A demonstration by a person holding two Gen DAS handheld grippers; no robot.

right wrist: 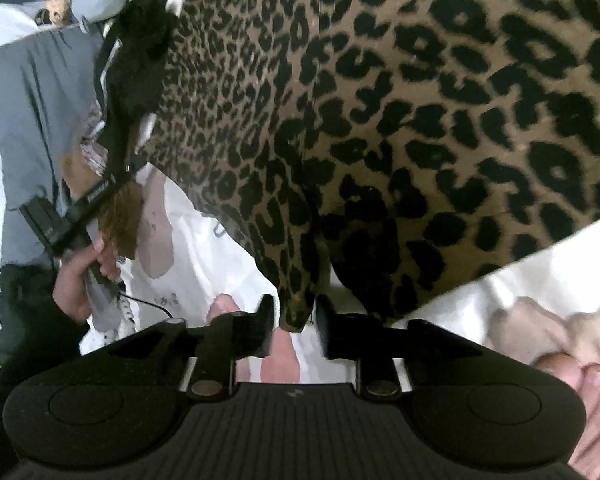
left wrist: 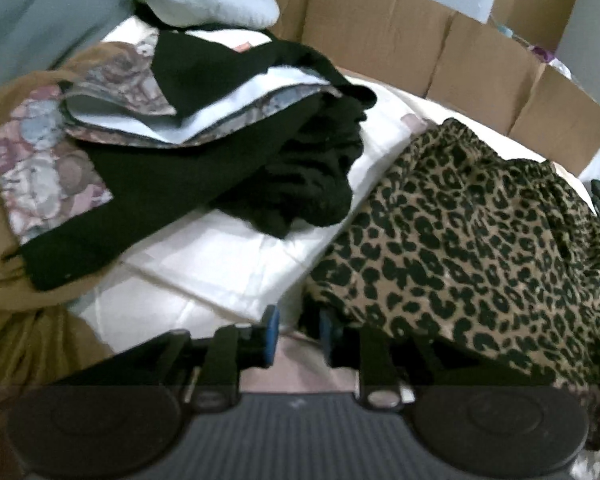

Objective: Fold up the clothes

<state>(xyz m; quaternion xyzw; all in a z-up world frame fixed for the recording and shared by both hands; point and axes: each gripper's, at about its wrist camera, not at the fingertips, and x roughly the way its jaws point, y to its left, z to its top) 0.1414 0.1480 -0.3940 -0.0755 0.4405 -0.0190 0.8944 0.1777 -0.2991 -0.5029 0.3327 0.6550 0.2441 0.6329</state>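
While both claws stand part-open over the white sheet (left wrist: 220,264), this looks like a release after a fold: left gripper (left wrist: 296,336) holds nothing, leopard-print garment (left wrist: 480,240) spreads from 12 to 3 o'clock; right gripper (right wrist: 294,330) has a leopard corner hanging loose between its jaws (unpinched). Next regrasp an edge; black clothes pile (left wrist: 220,168) crowds 10 o'clock, cardboard box (left wrist: 420,48) walls 12
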